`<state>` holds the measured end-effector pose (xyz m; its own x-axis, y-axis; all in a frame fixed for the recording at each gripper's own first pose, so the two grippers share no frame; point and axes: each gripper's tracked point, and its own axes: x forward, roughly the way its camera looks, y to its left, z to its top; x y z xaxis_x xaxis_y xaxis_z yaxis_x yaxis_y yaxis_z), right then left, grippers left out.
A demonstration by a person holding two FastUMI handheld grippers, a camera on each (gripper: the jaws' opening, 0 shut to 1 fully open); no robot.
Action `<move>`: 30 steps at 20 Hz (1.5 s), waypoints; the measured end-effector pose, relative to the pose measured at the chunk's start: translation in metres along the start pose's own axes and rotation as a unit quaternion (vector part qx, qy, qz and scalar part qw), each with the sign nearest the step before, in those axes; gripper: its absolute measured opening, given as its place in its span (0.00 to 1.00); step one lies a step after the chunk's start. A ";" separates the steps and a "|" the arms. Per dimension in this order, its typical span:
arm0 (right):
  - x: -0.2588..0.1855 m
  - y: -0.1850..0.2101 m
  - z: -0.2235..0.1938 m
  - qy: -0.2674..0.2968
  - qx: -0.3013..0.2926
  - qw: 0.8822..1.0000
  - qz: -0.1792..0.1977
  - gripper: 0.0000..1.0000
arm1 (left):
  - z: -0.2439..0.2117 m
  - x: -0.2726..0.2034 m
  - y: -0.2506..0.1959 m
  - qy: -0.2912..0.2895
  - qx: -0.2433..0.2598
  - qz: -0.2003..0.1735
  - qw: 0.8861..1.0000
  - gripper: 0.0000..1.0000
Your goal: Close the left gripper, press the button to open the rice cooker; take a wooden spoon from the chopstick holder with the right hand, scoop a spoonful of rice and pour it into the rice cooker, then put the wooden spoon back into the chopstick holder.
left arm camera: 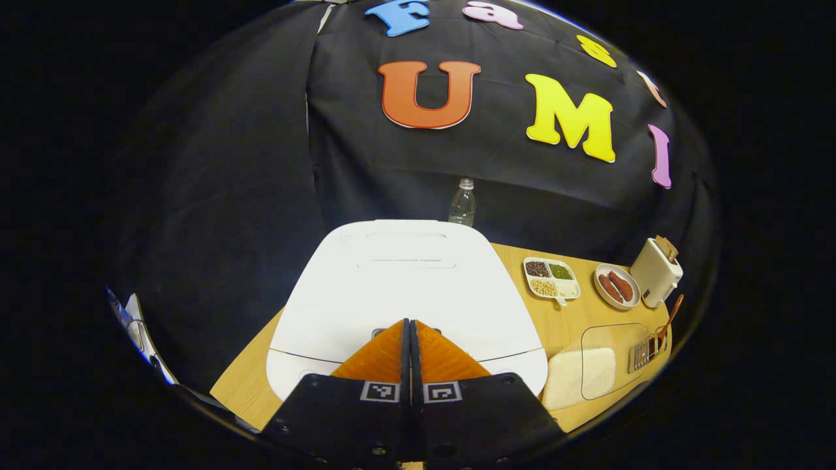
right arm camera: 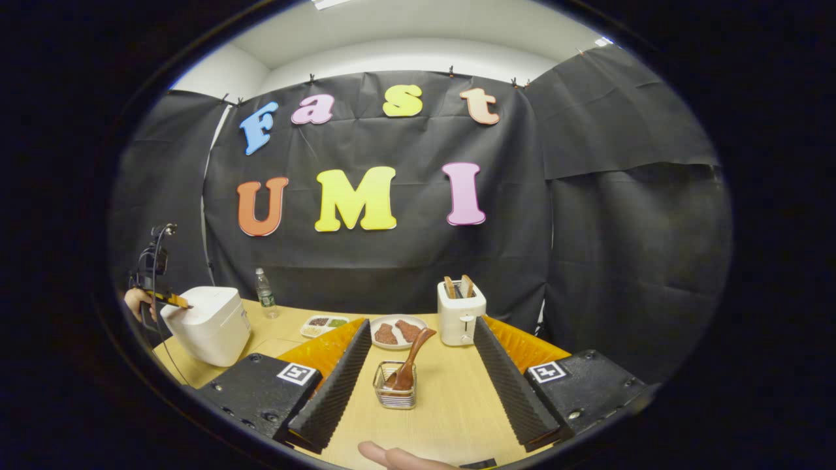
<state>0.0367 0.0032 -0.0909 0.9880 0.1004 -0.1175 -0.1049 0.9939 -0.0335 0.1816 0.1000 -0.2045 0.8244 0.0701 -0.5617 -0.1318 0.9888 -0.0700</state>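
- In the left gripper view, the left gripper [left arm camera: 410,326] is seen with its two fingers pressed together, nothing held between them, the tips set at the front edge of the lid of the white rice cooker [left arm camera: 405,287], where the button [left arm camera: 382,333] is partly hidden behind them.
- The lid of the rice cooker is seen down.
- The rice [left arm camera: 578,375] is seen as a white heap in a clear container just right of the cooker on the wooden table [left arm camera: 562,323].
- In the right gripper view, the right gripper [right arm camera: 418,356] is held wide open and empty, the chopstick holder [right arm camera: 395,393] lying between its fingers but apart from both.
- The wooden spoon [right arm camera: 410,362] is seen standing tilted in the holder.
- Behind the holder a plate of sausages [right arm camera: 397,332], a toaster [right arm camera: 461,313], a divided dish of grains [right arm camera: 325,324] and a water bottle [right arm camera: 264,292] are set on the table.
- At the far left of that view, the left gripper [right arm camera: 171,299] is seen in a hand [right arm camera: 138,301], touching the cooker's top.
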 end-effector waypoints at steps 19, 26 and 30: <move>0.001 -0.023 -0.016 0.016 0.004 1.000 -0.020 1.00 | 0.109 -0.049 -0.004 -0.161 0.031 0.007 0.986 0.65; 0.013 -0.015 -0.033 0.030 0.008 0.999 -0.009 1.00 | 0.113 -0.109 -0.002 -0.222 0.031 0.026 0.974 0.94; 0.030 -0.009 -0.049 0.042 0.013 0.999 0.001 1.00 | 0.096 -0.146 -0.007 -0.239 0.028 0.014 0.970 0.94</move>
<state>0.0617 -0.0050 -0.1426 0.9748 0.0996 -0.1998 -0.1031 0.9946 -0.0072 0.1150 0.0959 -0.0433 0.9839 0.1371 -0.1150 -0.1388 0.9903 -0.0072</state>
